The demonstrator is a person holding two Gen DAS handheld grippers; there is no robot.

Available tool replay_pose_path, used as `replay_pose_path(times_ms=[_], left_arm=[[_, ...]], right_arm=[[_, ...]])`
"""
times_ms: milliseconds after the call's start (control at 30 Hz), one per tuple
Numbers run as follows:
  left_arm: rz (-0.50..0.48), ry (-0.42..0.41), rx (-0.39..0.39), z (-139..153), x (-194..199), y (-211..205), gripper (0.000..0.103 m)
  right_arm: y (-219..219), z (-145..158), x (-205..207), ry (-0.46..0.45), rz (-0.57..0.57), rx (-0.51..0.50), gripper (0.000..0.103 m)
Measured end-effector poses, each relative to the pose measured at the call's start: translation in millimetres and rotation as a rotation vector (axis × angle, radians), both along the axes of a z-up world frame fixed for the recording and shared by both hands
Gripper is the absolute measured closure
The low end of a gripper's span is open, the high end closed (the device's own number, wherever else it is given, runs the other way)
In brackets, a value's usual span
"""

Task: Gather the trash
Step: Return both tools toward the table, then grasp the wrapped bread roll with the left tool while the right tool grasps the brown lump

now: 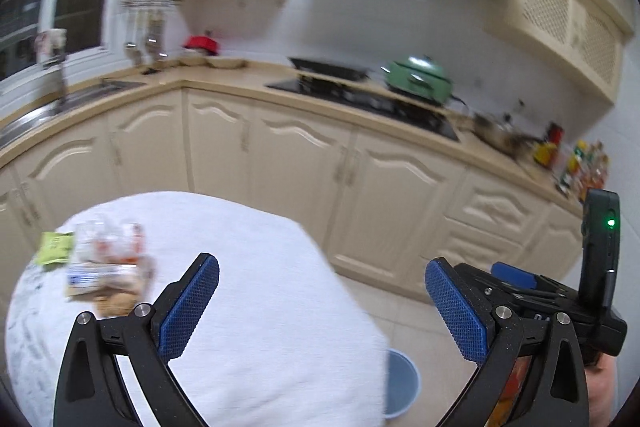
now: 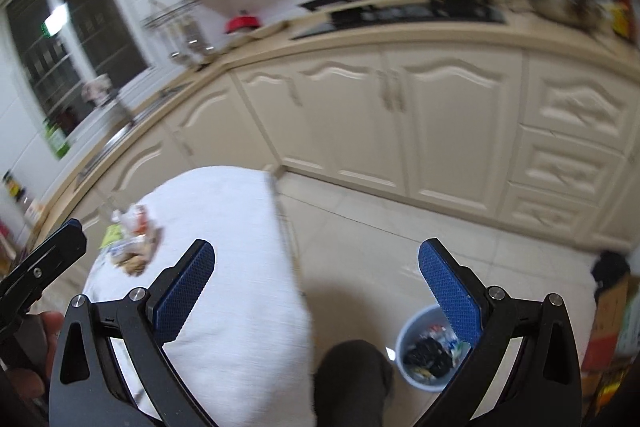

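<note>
Trash lies in a small heap [image 1: 106, 275] on the far left part of the white-covered worktop [image 1: 256, 307] — clear crinkled wrappers with red print, a blue-and-white packet, some brownish crumbly bits, and a yellow-green packet [image 1: 54, 247] just beside them at the edge. In the right wrist view the same heap [image 2: 134, 241] sits ahead and to the left of the claw. Both views are blurred, so the print on the wrappers cannot be read.

The left claw [image 1: 322, 303] hangs above the worktop with its blue-padded fingers spread wide and nothing between them. The right claw [image 2: 316, 291] is likewise spread wide and empty; it hangs over the worktop's right edge and the tiled floor [image 2: 360, 227].

On the floor just beside the worktop stands a pale blue bin [image 2: 428, 347], open-topped, with dark and coloured scraps already inside. The left wrist view catches only part of that bin [image 1: 402, 383], peeping from under the worktop's edge. A dark-clad knee [image 2: 352, 371] shows between worktop and bin.

Behind runs a beige kitchen counter with cream cabinets [image 1: 280, 155], a hob, and a green pot [image 1: 418, 79] on it.
</note>
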State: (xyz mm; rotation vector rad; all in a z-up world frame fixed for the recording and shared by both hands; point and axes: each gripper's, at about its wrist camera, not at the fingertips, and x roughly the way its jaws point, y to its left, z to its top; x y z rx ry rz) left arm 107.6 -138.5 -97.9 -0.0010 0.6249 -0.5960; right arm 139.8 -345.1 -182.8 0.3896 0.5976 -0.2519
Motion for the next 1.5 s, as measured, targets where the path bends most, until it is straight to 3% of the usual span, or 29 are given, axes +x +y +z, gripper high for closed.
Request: replay_pose_path(times_ms=[467, 667, 967, 1133, 1333, 1500], left_arm=[[0.36, -0.032, -0.056, 8.3, -73.3, 155.6, 0.001], [0.453, 0.004, -0.045, -2.3, -78.5, 174.4, 0.001], [0.527, 0.07, -0.03, -5.4, -36.1, 180.4, 0.001], [0.529, 0.11, -0.02, -15.8, -4.3, 187.1, 0.001], [0.537, 0.149, -0.005, -35.5, 25.2, 196.4, 0.001], [0.535, 0.165, 0.008, -42.8, 45.7, 193.4, 0.001]], right_arm=[[133.4, 13.2, 87.2, 0.007, 0.307, -0.109, 0.0], [179.4, -10.3, 123.1, 0.06, 0.398, -0.114, 0.0], [227.6, -62.1, 174.6, 0.155, 0.472, -0.124, 0.001], [239.0, -89.1, 201.1, 0.21, 0.493, -0.123, 0.019], [246.3, -114.4, 227.8, 0.251, 0.528, -0.091, 0.035], [253.7, -128.2, 240.6, 0.254, 0.533, -0.122, 0.045]])
